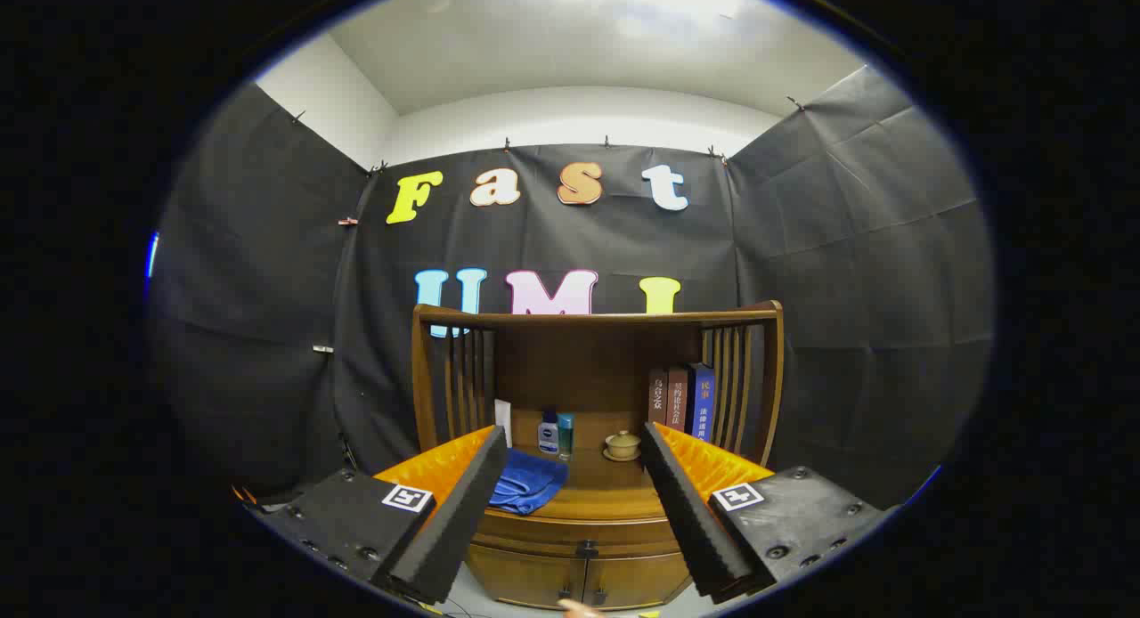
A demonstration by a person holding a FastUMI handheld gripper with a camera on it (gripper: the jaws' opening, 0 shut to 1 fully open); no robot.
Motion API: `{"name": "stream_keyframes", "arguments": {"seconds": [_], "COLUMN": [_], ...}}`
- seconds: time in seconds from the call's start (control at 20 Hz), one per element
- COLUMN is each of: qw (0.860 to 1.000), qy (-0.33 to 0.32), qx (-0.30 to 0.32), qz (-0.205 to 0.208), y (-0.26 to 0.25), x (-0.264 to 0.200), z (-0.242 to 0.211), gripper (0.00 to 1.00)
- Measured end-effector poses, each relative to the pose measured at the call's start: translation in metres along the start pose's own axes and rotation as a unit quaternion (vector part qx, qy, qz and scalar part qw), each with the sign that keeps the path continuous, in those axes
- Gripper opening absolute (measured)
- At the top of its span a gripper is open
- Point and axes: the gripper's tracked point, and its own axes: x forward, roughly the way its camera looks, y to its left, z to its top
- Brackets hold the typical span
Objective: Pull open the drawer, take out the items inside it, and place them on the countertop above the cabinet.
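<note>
A wooden cabinet (588, 547) stands ahead of me, some way beyond the fingers. Its drawer front (583, 531) with a small dark knob (587, 547) is shut, just under the countertop (606, 493). Two lower doors sit below the drawer. My gripper (570, 511) is open, its fingers spread wide to either side of the cabinet front, with nothing between them. The inside of the drawer is hidden.
On the countertop lie a folded blue cloth (527, 481), a small bottle (549, 435) beside a teal container (565, 433), and a lidded clay cup on a saucer (622, 445). Three books (681, 399) stand upright at the right. A slatted wooden rail (597, 317) surrounds the top.
</note>
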Motion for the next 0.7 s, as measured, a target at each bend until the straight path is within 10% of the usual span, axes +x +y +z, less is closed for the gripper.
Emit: {"name": "stream_keyframes", "arguments": {"seconds": [0.7], "qw": [1.000], "qy": [-0.003], "qx": [0.000], "qz": [0.015], "y": [0.0087], "x": [-0.0003], "z": [0.0059], "gripper": [0.99]}}
